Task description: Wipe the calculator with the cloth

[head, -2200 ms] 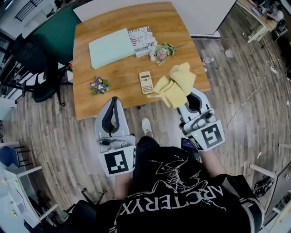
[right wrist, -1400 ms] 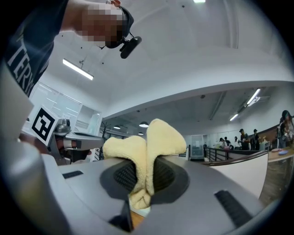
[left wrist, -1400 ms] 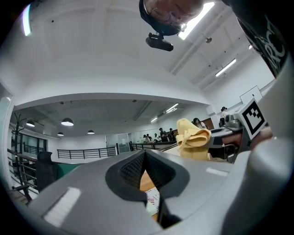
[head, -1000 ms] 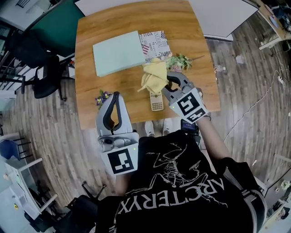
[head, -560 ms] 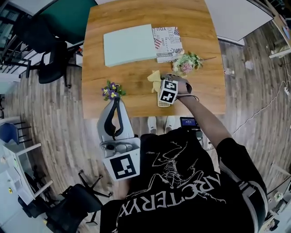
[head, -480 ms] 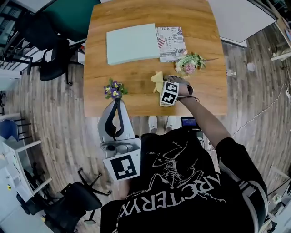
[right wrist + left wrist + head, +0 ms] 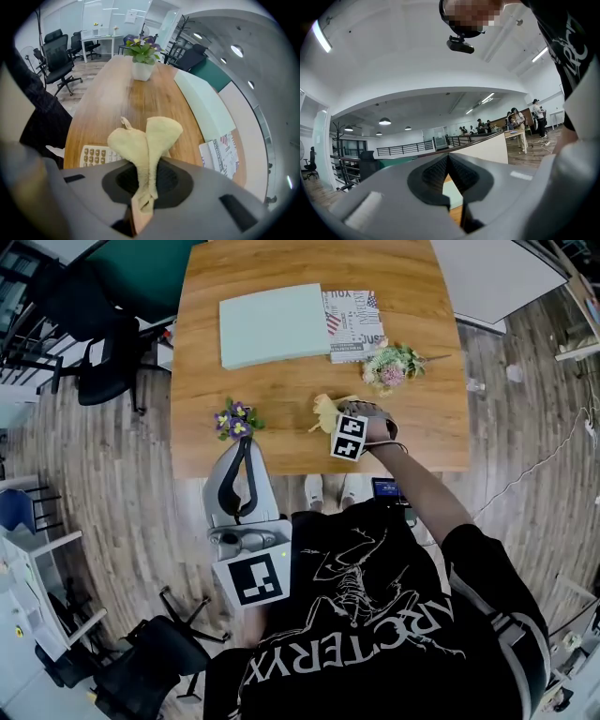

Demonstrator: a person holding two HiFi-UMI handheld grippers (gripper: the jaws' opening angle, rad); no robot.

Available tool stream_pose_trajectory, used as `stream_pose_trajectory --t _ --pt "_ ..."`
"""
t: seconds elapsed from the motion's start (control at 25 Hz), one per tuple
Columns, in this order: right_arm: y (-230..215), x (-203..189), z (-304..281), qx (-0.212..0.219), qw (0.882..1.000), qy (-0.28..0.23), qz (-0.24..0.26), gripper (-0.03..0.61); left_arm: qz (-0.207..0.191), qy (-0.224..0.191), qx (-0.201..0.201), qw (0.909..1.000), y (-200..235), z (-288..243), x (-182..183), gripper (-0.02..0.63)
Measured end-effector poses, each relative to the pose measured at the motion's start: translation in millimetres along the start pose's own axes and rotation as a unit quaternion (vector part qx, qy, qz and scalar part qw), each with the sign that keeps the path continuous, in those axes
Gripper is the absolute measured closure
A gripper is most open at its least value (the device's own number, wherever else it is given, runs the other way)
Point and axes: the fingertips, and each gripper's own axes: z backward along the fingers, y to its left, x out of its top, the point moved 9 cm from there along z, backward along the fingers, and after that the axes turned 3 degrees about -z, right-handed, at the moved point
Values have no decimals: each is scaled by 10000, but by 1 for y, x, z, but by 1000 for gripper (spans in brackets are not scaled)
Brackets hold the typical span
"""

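Note:
My right gripper [image 7: 337,420] reaches over the front of the wooden table [image 7: 291,381] and is shut on a yellow cloth [image 7: 324,411]. In the right gripper view the cloth [image 7: 147,136] stands pinched between the jaws of this gripper [image 7: 149,161], two folds fanning out above them. Just below and left of them lies the beige calculator [image 7: 97,155], keys up. The head view hides it under the gripper and its marker cube. My left gripper [image 7: 238,448] hangs off the table's front edge, shut and empty [image 7: 447,157].
A pale green board [image 7: 274,324] and a magazine [image 7: 353,313] lie at the table's far side. A pink flower bunch [image 7: 392,364] sits to the right and a small purple flower pot [image 7: 234,421] near the front left. Office chairs [image 7: 89,334] stand left of the table.
My right gripper has carried the cloth from beyond the table's front edge in over the calculator and lowered it there. Over the last half second it barely shifts. The left gripper stays put.

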Motion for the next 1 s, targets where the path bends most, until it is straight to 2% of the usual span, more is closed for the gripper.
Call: stream_pose_trajectory --t 0.72,1.0 --pt "83 -6 31 614 9979 -74 -199 526 -140 -248 -666 9974 -15 -24 3 604" --pt "120 -11 37 1095 9937 -129 -223 526 -90 -291 -786 9964 -25 -26 5 604"
